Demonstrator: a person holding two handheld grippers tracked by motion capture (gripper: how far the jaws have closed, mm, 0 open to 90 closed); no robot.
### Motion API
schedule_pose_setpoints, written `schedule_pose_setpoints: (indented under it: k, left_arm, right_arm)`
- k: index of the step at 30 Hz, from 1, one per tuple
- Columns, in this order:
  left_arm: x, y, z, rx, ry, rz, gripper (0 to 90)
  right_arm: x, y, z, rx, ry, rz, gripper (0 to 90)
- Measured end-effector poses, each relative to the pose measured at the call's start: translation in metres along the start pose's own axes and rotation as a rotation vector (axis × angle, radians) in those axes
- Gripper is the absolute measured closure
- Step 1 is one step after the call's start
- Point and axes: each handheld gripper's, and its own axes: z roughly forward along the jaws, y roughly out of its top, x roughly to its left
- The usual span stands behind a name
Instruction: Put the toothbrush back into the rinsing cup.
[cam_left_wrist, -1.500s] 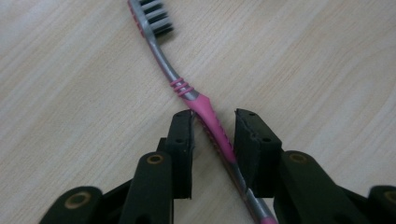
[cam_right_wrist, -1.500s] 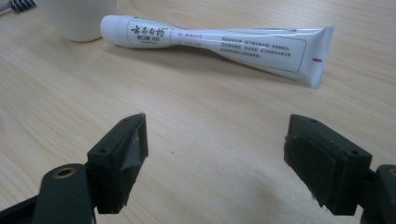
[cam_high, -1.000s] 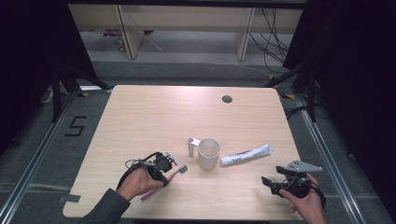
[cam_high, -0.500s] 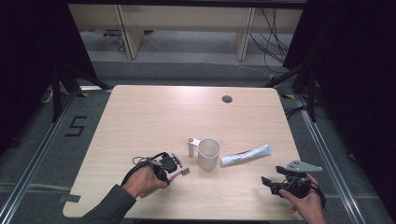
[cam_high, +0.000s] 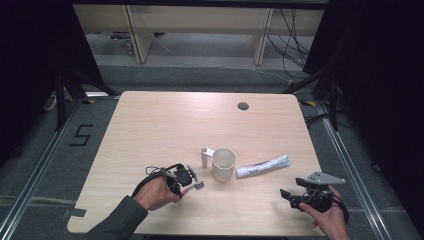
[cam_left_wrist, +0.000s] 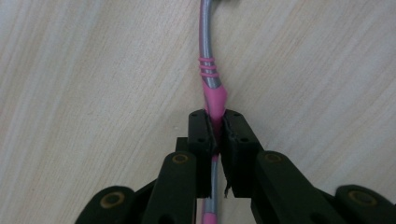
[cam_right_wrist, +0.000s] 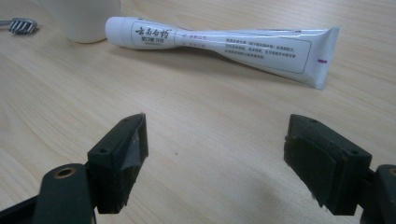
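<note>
A pink and grey toothbrush (cam_left_wrist: 208, 70) lies low over the wooden table (cam_high: 165, 125), its bristle head (cam_high: 199, 186) pointing toward a white cup (cam_high: 223, 163). My left gripper (cam_high: 186, 176) is shut on the toothbrush's pink handle; in the left gripper view the pads (cam_left_wrist: 201, 133) pinch it from both sides. A white toothpaste tube (cam_high: 263, 165) lies flat to the right of the cup. My right gripper (cam_high: 287, 195) stands open near the table's front right, with its jaws wide apart and nothing between them. The tube (cam_right_wrist: 219, 42) lies just ahead of it, and the cup (cam_right_wrist: 81, 18) is at the far left.
A small round hole (cam_high: 243, 106) sits in the table's far right part. The cup's handle (cam_high: 205, 152) sticks out to its left. Metal frame legs and cables stand on the floor beyond the table.
My left gripper, with the toothbrush in it, has shifted slightly to the right and toward the near edge. The right gripper has stayed in place.
</note>
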Motion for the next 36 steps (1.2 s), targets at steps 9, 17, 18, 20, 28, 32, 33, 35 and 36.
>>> schedule_pose_setpoints:
  k: [9,17,18,20,28,32,33,35,36]
  left_arm:
    - [0.007,-0.007,-0.003,-0.038,-0.022,-0.009,82.3]
    - [0.013,-0.019,-0.018,-0.176,-0.014,-0.062,82.3]
    - [0.014,-0.021,-0.021,-0.187,-0.021,-0.066,82.3]
    - [0.018,-0.025,-0.026,-0.241,-0.01,-0.077,82.3]
    - [0.026,-0.043,-0.046,-0.45,0.021,-0.152,82.2]
    - [0.029,-0.048,-0.05,-0.554,0.043,-0.19,82.2]
    - [0.03,-0.049,-0.051,-0.568,0.044,-0.198,82.2]
    - [0.031,-0.05,-0.052,-0.641,0.066,-0.23,82.2]
    - [0.033,-0.051,-0.052,-0.663,0.072,-0.236,82.2]
  right_arm:
    - [0.001,0.0,0.0,0.007,0.027,0.027,22.5]
    - [-0.001,0.0,-0.001,-0.005,0.01,0.015,22.4]
    - [-0.002,0.0,-0.001,-0.008,0.007,0.012,22.4]
    - [-0.001,0.0,-0.001,-0.003,0.011,0.02,22.4]
    - [-0.001,-0.001,0.0,-0.005,0.01,0.033,22.4]
    - [0.001,-0.001,-0.001,0.003,0.012,0.062,22.4]
    - [0.001,-0.001,0.0,0.003,0.014,0.055,22.5]
    - [0.001,-0.001,0.0,0.001,0.014,0.054,22.4]
    - [0.001,-0.001,0.0,0.001,0.014,0.054,22.4]
